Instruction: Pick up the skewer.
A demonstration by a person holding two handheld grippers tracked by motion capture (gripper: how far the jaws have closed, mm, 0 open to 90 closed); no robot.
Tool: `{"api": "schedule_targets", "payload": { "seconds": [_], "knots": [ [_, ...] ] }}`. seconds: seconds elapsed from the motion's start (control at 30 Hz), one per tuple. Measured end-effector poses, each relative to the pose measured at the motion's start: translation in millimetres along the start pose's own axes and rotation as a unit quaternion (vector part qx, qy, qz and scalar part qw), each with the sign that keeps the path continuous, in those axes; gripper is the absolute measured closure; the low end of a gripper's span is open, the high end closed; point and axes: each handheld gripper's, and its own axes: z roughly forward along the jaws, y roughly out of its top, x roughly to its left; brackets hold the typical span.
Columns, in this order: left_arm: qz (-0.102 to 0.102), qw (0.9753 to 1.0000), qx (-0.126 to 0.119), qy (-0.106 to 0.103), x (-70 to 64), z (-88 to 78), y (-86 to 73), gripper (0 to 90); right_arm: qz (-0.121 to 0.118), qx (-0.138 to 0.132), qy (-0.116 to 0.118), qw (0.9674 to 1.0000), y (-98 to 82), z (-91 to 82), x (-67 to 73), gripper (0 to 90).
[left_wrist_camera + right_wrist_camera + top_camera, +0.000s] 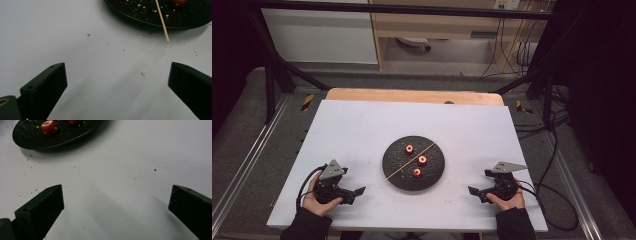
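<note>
Three red fruit pieces (416,160) and a wooden skewer (409,160) are seen on the black plate (393,170) mid-surface. Both the left claw (360,190) and the right claw (471,190) are held wide and empty beside it; skewering appears not yet begun, so the skewer likely must be grasped first.

One camera sits high up and looks forward and down at the whole bench (362,130). Two more cameras ride low, very close to the bench, each looking sideways toward the dark plate (392,172) that all three share.
</note>
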Motion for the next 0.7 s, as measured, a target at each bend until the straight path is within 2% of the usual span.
{"api": "schedule_targets", "payload": {
  "seconds": [0.43, 0.7],
  "knots": [
    [0.003, 0.9999, 0.008, -0.006, -8.6, 3.6, 11.9, 2.1, -0.001, 0.001, 0.000, 1.0000, -0.4, 1.2, 0.2, 0.6],
    [0.017, 0.9998, 0.012, -0.008, -16.2, 4.5, 26.9, 2.1, -0.002, 0.002, 0.000, 1.0000, -0.5, 0.9, 0.4, 0.6]
  ]
}}
